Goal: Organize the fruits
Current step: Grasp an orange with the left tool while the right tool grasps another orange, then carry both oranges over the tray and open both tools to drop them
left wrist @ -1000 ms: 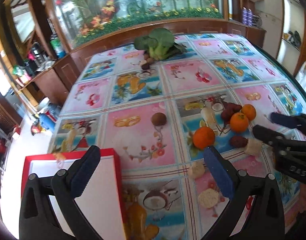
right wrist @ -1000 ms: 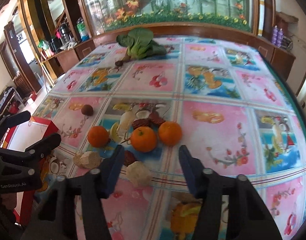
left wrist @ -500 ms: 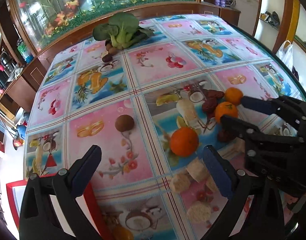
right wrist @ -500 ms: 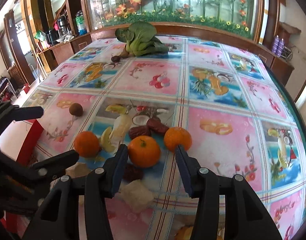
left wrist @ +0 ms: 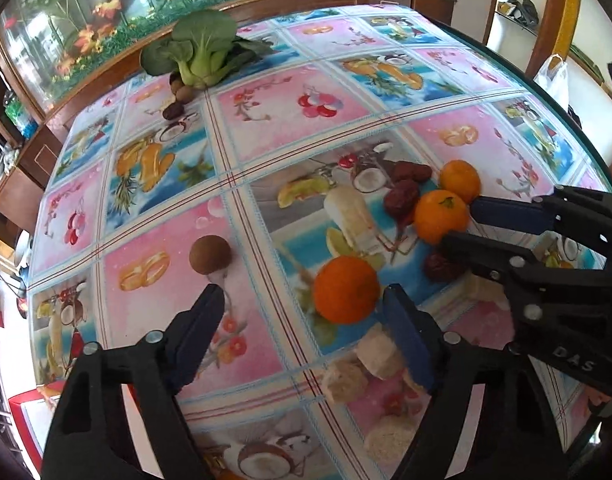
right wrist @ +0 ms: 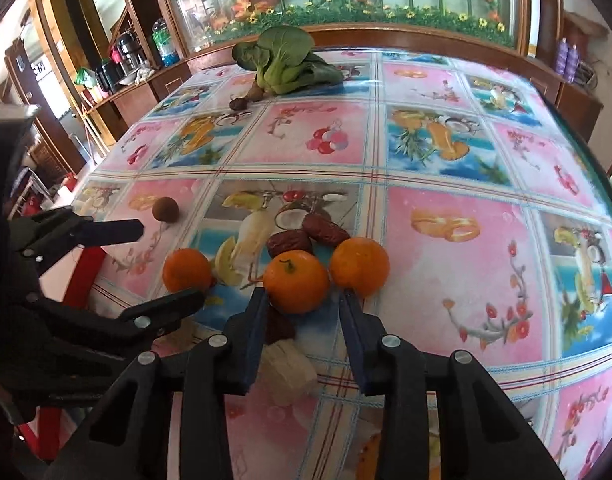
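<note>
Three oranges lie on the fruit-print tablecloth [left wrist: 266, 104]. In the left wrist view, my left gripper [left wrist: 302, 312] is open, its right finger close beside the near orange [left wrist: 345, 290] and a brown round fruit [left wrist: 210, 255] just ahead of its left finger. In the right wrist view, my right gripper [right wrist: 302, 304] is open, its tips on either side of the middle orange [right wrist: 296, 280], the right tip close to the far-right orange [right wrist: 359, 266]. Dark red dates [right wrist: 306, 236] lie just behind. The left gripper [right wrist: 168, 264] shows at the left by the third orange [right wrist: 187, 270].
A bok choy [right wrist: 286, 62] with small brown fruits lies at the table's far side. Pale chunks [left wrist: 377, 356] sit under the grippers. A red box [right wrist: 84, 276] stands at the table's left edge. A wooden cabinet and a glass wall run behind the table.
Both grippers have moved forward to the fruit cluster. The left one swung right, away from the red box. The right gripper's tips now flank the middle orange.
</note>
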### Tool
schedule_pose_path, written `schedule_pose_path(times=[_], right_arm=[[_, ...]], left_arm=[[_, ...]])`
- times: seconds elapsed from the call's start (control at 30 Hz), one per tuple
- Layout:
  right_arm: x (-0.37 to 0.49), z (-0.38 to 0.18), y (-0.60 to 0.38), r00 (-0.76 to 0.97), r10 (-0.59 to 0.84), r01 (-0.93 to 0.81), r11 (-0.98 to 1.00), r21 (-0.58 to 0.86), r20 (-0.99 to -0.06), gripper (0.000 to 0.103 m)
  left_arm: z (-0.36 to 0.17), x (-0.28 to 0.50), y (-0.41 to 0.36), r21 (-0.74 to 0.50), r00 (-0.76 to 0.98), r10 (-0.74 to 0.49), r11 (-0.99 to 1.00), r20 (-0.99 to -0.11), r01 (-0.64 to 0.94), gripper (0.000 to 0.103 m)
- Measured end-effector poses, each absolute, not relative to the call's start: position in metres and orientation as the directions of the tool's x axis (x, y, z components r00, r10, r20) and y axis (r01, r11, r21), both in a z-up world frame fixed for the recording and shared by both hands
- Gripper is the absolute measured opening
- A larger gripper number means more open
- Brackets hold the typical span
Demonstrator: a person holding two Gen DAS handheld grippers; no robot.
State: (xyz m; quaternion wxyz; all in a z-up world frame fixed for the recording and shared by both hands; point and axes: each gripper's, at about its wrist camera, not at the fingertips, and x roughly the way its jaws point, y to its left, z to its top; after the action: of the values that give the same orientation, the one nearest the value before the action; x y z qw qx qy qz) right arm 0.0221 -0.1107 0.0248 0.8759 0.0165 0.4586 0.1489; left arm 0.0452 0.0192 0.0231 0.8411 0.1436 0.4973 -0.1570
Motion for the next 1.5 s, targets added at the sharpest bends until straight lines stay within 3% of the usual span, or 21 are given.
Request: schedule_pose_path(times=[0.1, 0.2, 0.33, 0.43, 0.8, 1.07, 1.23, 1.5], right_arm=[[0.025, 0.025, -0.107, 0.53, 0.29, -0.266, 0.949, 0.168, -0.797, 0.036], [0.027, 0.025, -0.104, 0.534, 0.284, -0.271, 0.95, 0.157, -0.796, 0.035], [0.027, 0.023, -0.107, 0.537, 0.301, -0.273, 0.946, 0.176, -0.788, 0.034], [0.027, 0.022, -0.111, 0.537, 0.321, -0.275, 0.941, 0.198, -0.78, 0.033], [0.009, 0.044, -0.115, 0.577, 0.419, -0.286, 0.908, 0.307, -0.701, 0.033], [-0.041, 0.085, -0.042, 0.56, 0.561, -0.457, 0.823, 0.337, -0.61, 0.033], [-0.066, 0.08, 0.027, 0.472, 0.614, -0.57, 0.76, 0.312, -0.632, 0.033], [-0.088, 0.033, 0.11, 0.332, 0.589, -0.648, 0.71, 0.276, -0.737, 0.033]], left_arm=[[0.016, 0.052, 0.023, 0.022, 0.415, -0.173, 0.905, -0.893, 0.424, 0.075], [0.014, 0.053, 0.021, -0.025, 0.391, -0.219, 0.896, -0.894, 0.444, 0.061], [0.014, 0.05, 0.014, -0.013, 0.402, -0.227, 0.883, -0.887, 0.469, 0.05], [0.016, 0.049, 0.012, -0.024, 0.396, -0.242, 0.876, -0.886, 0.481, 0.035], [0.041, 0.027, 0.036, -0.067, 0.467, -0.261, 0.918, -0.845, 0.392, 0.035], [0.108, -0.063, 0.125, -0.029, 0.682, -0.12, 0.989, -0.722, 0.144, 0.035], [0.099, -0.121, 0.196, 0.058, 0.679, 0.082, 0.997, -0.73, -0.058, 0.035], [0.049, -0.164, 0.254, 0.088, 0.581, 0.193, 0.975, -0.791, -0.203, 0.035]])
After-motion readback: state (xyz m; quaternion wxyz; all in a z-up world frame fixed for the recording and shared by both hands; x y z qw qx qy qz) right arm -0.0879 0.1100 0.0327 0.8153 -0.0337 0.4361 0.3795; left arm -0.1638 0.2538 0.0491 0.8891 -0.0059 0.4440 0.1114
